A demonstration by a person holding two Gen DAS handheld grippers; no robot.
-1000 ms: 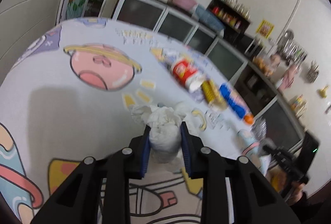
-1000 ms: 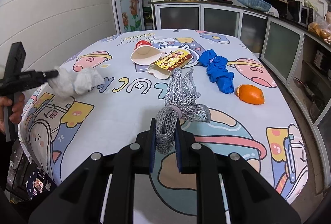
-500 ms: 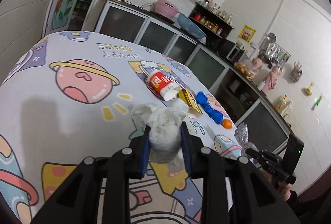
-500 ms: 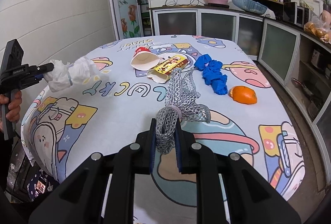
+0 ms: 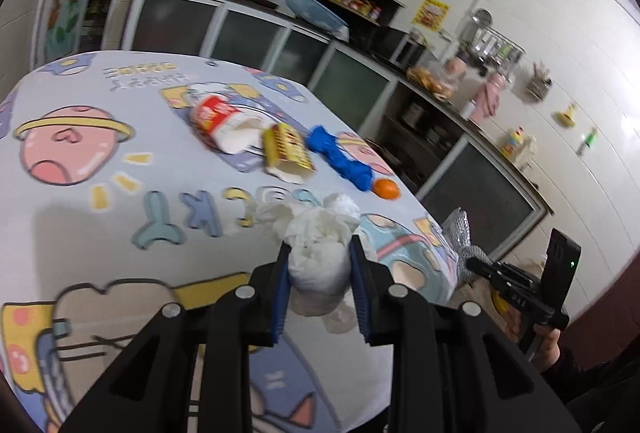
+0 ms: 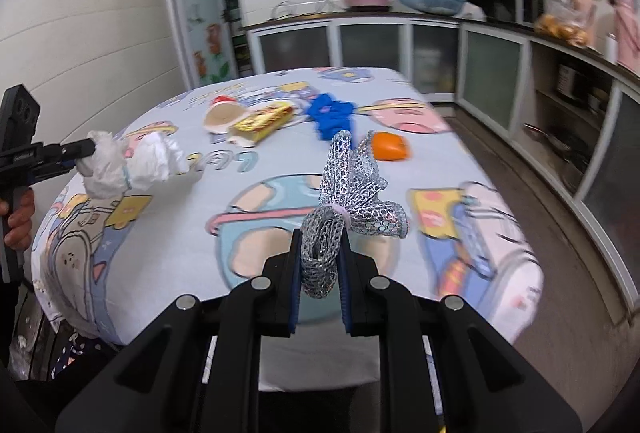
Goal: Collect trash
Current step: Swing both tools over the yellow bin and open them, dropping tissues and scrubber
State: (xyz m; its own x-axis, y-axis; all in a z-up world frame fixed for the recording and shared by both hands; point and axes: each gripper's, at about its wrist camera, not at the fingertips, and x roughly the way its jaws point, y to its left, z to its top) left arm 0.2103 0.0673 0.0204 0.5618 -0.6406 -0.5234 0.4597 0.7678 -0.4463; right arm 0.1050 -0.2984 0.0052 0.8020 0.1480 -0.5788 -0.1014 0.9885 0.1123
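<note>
Since the earlier frames, both my claws have drawn back from the table (image 6: 280,193): its near edge now shows in the right wrist view, and the litter on it sits farther up the frame.

Left wrist view: my left claw (image 5: 318,265) grips a crumpled white tissue wad (image 5: 320,253) between its blue pads, jaws part-way apart and pressed against it. Only this view shows the right-hand wall at the right of the frame, with its hung utensils, and my right claw from the side at lower right.

Right wrist view: my right claw (image 6: 320,257) is clenched nearly closed on a silver mesh net (image 6: 348,189), which fans out above the jaws. Only this view shows the floor at right, the door at upper left, and my left claw with its tissue at the left edge, off the table's side.

Left on the table, in both views: a paper cup (image 6: 220,117), a yellow carton (image 6: 262,123), a blue glove bundle (image 6: 330,115) and an orange peel (image 6: 388,147).
</note>
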